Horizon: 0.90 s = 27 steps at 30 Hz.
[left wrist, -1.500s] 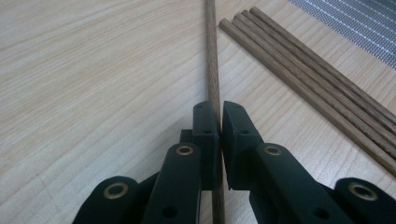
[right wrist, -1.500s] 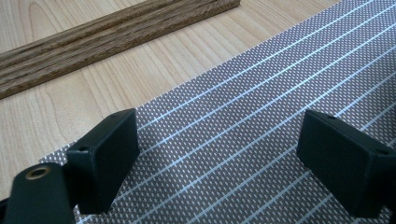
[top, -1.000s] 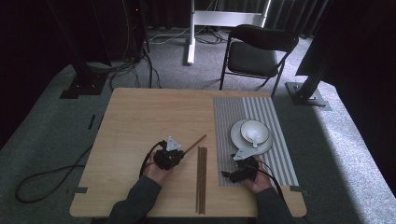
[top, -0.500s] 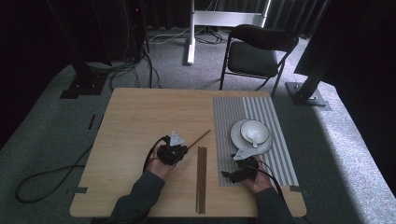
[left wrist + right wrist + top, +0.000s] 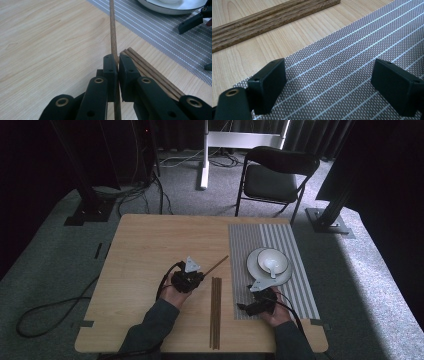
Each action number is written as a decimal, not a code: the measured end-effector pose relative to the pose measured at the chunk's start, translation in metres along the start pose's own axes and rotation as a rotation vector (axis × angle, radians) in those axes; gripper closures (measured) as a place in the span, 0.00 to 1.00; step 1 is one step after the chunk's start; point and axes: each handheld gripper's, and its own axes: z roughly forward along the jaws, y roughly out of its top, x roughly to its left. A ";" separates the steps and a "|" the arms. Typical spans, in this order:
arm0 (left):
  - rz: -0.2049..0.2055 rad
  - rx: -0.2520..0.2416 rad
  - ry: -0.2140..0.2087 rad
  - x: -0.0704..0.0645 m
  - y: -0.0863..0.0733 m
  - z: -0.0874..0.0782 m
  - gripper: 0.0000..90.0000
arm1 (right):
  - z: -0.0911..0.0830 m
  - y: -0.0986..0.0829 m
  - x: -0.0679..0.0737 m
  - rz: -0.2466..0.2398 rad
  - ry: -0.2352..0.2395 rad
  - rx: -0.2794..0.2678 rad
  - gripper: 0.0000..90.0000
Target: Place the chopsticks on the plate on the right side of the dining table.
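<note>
We are in a recording studio or lab. Black curtains (image 5: 60,150), floor cables (image 5: 45,312), grey carpet (image 5: 370,270) and metal stands (image 5: 330,212) surround a lone wooden table (image 5: 145,245).

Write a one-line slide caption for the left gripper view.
Left gripper shut on a single wooden chopstick, beside the remaining chopsticks lying on the table.
</note>
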 end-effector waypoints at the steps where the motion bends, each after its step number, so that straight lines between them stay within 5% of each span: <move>1: -0.003 -0.006 -0.001 0.000 0.001 0.001 0.94 | 0.000 0.000 0.000 0.000 0.000 0.000 0.13; 27: 0.031 -0.031 -0.021 -0.006 0.034 0.016 0.94 | 0.000 0.000 0.000 -0.006 -0.001 -0.002 0.13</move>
